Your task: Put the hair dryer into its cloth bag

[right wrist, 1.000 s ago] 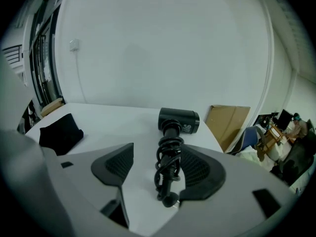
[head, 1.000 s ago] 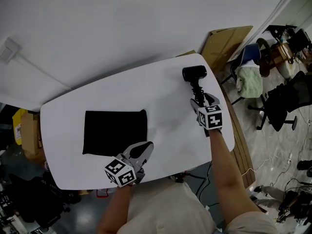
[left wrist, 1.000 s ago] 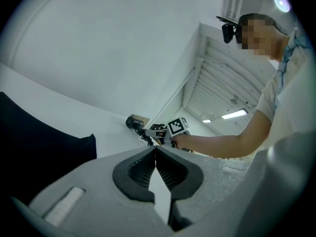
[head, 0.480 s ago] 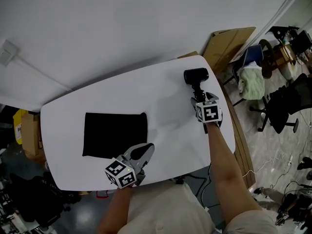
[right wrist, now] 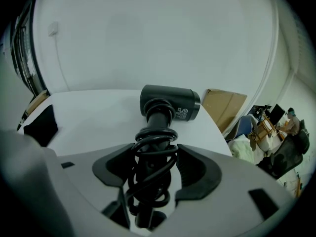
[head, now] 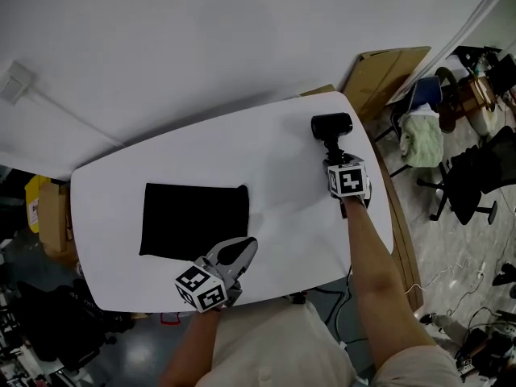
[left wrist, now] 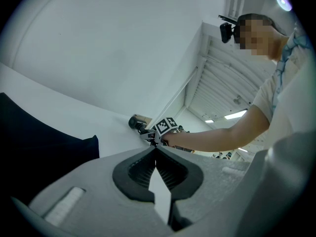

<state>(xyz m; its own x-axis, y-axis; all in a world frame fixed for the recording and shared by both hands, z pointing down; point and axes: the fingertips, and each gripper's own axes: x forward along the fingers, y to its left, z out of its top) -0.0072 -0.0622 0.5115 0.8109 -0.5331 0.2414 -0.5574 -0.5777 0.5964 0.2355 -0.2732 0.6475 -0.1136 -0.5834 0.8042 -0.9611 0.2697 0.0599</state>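
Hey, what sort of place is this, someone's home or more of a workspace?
Probably a lab or office workspace, not a home: a bare white table set against a plain wall, flattened cardboard sheets leaning beside it, and rolling office chairs on a cluttered floor.

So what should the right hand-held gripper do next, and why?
Probably finish closing on the cord-wrapped handle of the hair dryer. The right hand-held gripper has just been closing its jaws with that handle between them, apparently not yet clamped, and the dryer lies apart from the cloth bag.
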